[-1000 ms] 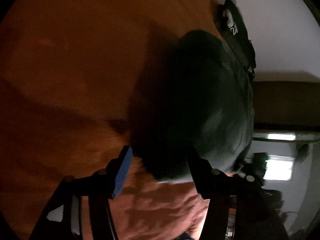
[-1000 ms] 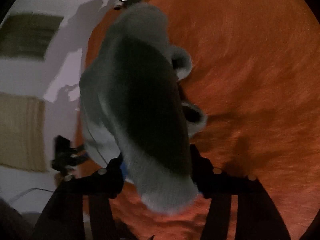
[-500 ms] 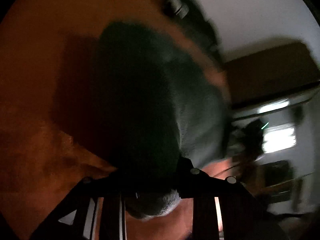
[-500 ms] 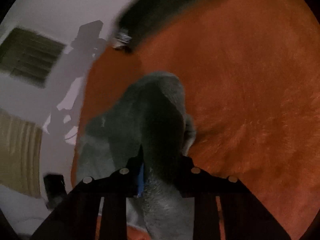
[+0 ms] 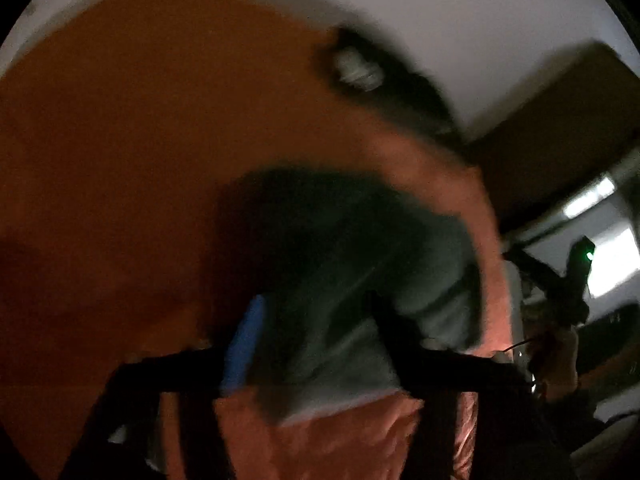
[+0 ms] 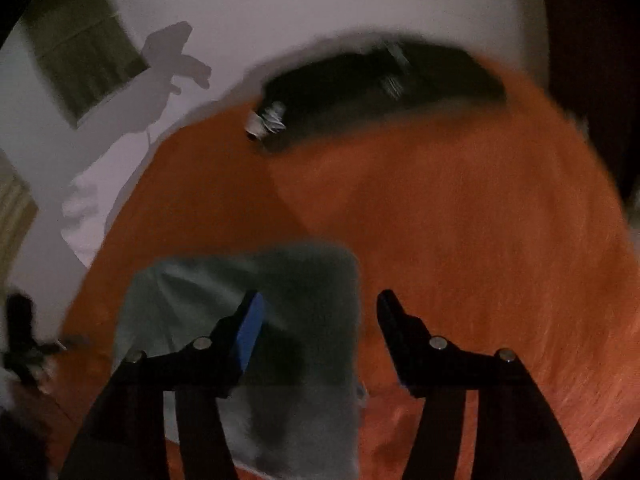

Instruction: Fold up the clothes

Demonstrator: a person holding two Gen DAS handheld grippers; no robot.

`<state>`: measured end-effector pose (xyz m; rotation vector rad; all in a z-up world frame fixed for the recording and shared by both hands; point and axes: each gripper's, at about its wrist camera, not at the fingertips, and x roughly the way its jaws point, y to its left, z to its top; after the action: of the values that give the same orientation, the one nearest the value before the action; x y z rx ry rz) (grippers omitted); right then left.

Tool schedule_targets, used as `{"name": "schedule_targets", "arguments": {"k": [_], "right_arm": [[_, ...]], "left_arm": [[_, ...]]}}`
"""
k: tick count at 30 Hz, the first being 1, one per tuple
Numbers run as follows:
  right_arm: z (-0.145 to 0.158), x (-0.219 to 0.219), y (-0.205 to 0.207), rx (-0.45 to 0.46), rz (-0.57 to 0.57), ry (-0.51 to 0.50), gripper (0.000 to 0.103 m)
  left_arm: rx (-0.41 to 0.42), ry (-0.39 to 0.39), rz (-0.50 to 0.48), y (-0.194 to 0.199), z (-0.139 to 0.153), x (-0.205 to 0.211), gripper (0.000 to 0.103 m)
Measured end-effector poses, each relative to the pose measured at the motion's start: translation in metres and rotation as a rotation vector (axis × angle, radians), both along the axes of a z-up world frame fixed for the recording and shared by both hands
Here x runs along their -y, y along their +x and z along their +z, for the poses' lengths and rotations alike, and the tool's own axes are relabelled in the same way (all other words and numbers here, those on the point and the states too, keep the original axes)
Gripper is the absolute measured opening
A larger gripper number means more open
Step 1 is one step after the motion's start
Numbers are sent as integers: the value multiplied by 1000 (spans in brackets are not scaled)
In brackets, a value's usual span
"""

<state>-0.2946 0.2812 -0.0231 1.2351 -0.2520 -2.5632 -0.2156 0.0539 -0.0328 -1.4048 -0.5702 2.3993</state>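
While both hand-held grippers [image 5: 316, 320] [image 6: 318, 312] are opening over the grey garment [image 6: 288, 280] — empty — only the right view shows a black garment [image 6: 360, 80] sharply.

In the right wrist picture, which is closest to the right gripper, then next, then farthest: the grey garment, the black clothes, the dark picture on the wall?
From the right gripper:
1. Grey garment, just under the jaws, lower left.
2. Black clothes, at the far edge of the orange blanket.
3. Wall picture, upper left, beyond the bed.

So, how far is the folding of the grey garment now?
Looks done: the grey garment lies doubled on the orange blanket. In hand: both the left gripper and the right gripper are opening, pads off the cloth. Left: the dark clothes at the far edge look unfolded; blur hides details.
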Motion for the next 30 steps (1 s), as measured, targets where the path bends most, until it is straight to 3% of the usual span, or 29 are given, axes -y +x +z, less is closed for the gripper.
{"name": "schedule_targets", "arguments": {"k": [2,4,7,9,10,14,19,20,21,22,24,27,28,30], "right_arm": [[-6,29,-12,36,58,32,58],[-25,60,-27,56,105,32,59],[-62,78,-39,104,65,134,59],[-78,83,-50,63,71,168,57],[-86,82,-54,47,74,183,57],[-110,75,-70,18,68,161,51],[-116,71,-48,-9,94,159,51],[-111,70,-46,2,99,151,47],[-107,64,-46,6,89,148,35],[-102,53,-45,1,49,149,29],[-100,29,-48,0,-16,135,23],[-128,14,-66,74,-1,65,23],[-126,17,-68,69,4,80,23],[-115,22,-68,61,18,110,23]], "left_arm": [[-47,-58,-52,-26,-1,-42,68],[-85,-160,-65,-42,-26,-79,68],[-66,-313,8,-69,-60,-120,69],[-88,-318,68,-65,-68,-97,73],[-102,-283,99,-72,-77,-93,74],[-107,-275,74,-98,-115,-100,76],[-97,-259,31,-89,-110,-93,76],[-92,-252,26,-86,-108,-90,75],[-100,-251,49,-84,-104,-84,66],[-150,-296,126,-75,-95,-72,60],[-190,-337,175,-61,-94,-56,58],[-161,-411,80,-73,-111,-72,58],[-168,-452,83,-75,-110,-80,58],[-135,-431,86,-78,-107,-78,58]]}}
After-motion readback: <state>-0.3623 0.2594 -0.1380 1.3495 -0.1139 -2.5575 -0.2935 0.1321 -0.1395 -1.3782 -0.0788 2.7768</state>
